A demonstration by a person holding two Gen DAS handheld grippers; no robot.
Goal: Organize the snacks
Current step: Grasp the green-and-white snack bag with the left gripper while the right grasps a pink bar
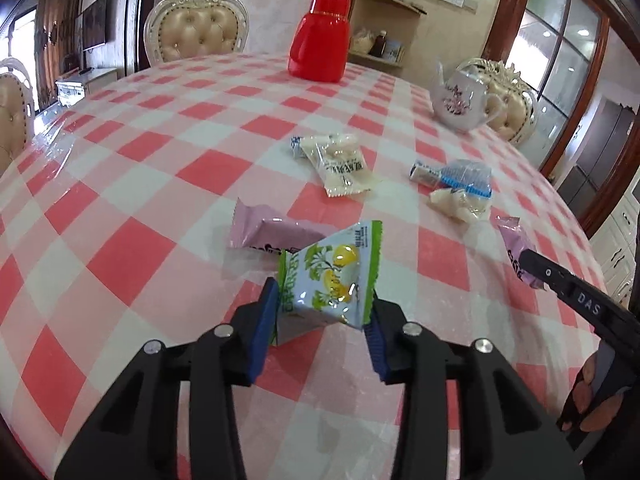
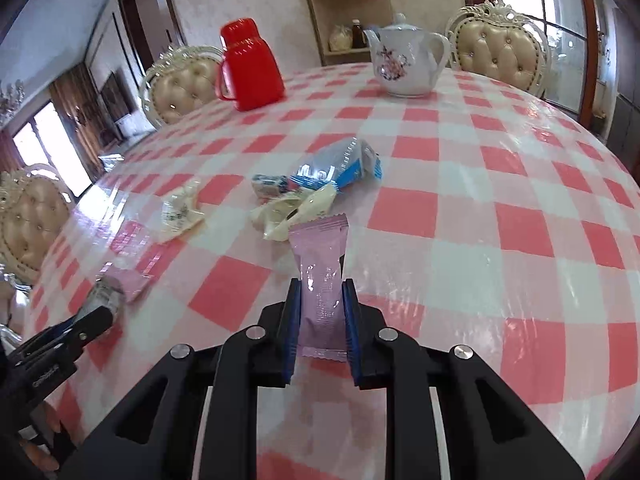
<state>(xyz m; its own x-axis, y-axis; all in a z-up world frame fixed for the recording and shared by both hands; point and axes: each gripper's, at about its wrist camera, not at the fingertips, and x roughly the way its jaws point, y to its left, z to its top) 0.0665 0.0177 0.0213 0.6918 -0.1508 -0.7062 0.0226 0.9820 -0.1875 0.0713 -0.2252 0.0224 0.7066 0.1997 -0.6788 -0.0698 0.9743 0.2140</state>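
My left gripper [image 1: 322, 312] is shut on a green and white snack packet [image 1: 332, 280] and holds it just above the table. A pink wrapped bar [image 1: 268, 234] lies right behind it. My right gripper [image 2: 322, 320] is shut on another pink wrapped bar [image 2: 322, 276], which stands up between the blue pads. In the left wrist view the right gripper [image 1: 532, 264] shows at the right edge with that pink bar [image 1: 514, 240]. Cream snack packets [image 1: 340, 164] and a blue-white packet pile [image 1: 460, 180] lie mid-table; the pile also shows in the right wrist view [image 2: 332, 168].
A red plastic jug [image 1: 320, 36] and a white flowered teapot [image 1: 464, 100] stand at the far side of the round table with a red-checked cloth [image 1: 140, 184]. Padded chairs [image 1: 196, 28] stand around it. A wooden shelf [image 1: 384, 20] is behind.
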